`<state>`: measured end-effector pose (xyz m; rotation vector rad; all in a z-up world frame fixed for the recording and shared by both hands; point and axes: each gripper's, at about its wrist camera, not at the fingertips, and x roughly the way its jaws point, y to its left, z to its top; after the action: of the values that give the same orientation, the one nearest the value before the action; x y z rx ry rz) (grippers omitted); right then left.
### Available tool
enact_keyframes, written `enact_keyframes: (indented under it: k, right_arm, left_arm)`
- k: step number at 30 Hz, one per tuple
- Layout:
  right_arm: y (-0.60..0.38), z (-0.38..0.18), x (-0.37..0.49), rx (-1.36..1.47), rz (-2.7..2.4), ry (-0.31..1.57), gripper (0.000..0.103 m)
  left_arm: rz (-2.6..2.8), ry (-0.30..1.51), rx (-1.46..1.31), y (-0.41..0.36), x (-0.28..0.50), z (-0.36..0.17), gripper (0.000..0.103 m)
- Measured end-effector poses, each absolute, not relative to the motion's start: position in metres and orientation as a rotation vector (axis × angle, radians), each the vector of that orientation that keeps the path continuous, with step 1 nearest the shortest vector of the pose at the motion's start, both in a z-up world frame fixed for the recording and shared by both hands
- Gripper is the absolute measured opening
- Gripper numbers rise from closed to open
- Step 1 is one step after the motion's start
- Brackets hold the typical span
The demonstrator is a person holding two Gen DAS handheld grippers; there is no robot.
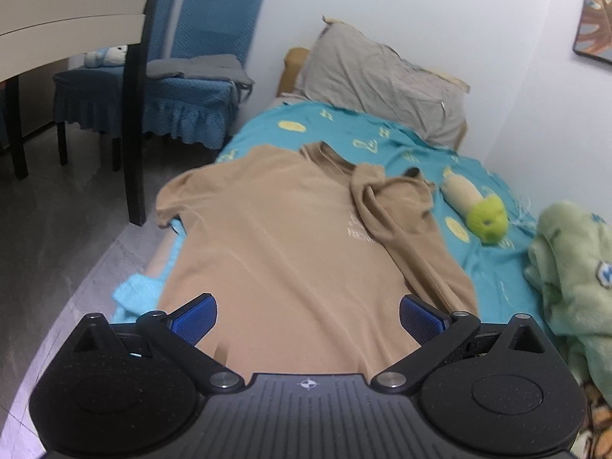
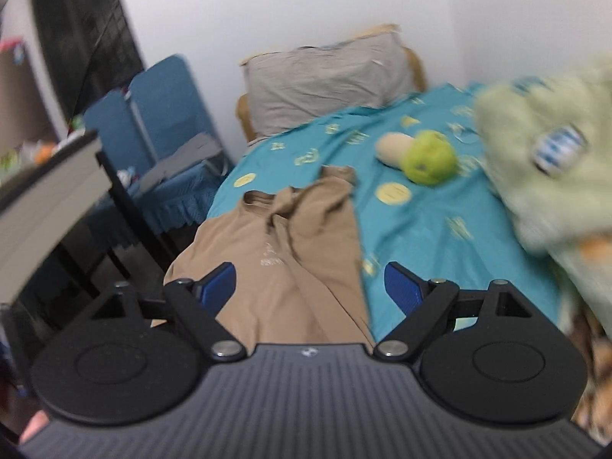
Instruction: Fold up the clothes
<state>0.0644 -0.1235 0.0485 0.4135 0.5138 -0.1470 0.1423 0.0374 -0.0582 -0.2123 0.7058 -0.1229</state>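
A tan T-shirt lies spread on the teal bedsheet, collar toward the pillow. Its right sleeve is folded over onto the body; the left sleeve hangs over the bed's left edge. My left gripper is open and empty above the shirt's lower hem. In the right wrist view the shirt sits at centre left. My right gripper is open and empty above the shirt's right edge.
A grey pillow lies at the head of the bed. A green-headed plush toy lies right of the shirt. A pale green blanket is piled at the right. Blue-covered chairs and a table stand at the left.
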Motion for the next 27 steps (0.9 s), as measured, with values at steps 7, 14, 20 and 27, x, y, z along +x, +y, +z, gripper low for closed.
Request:
enact_keyframes:
  k: [7,14,20,27]
  right_arm:
    - [-0.154,0.04,0.027,0.398,-0.256,0.497,0.086]
    - [-0.201,0.034,0.018,0.502,-0.372,0.447,0.086]
    - [-0.231,0.024,0.014,0.595,-0.428,0.448,0.086]
    - [-0.241,0.007,0.023,0.641,-0.435,0.504,0.086]
  left_arm:
    - [-0.222,0.755,-0.188,0.007,0.12,-0.059,0.099]
    - [-0.444,0.857,-0.306,-0.055,0.1,-0.057,0.088]
    - [-0.572,1.005,-0.391,-0.121,0.094,-0.093,0.067]
    - [-0.572,1.073,-0.325,-0.148,0.099,-0.124,0.004]
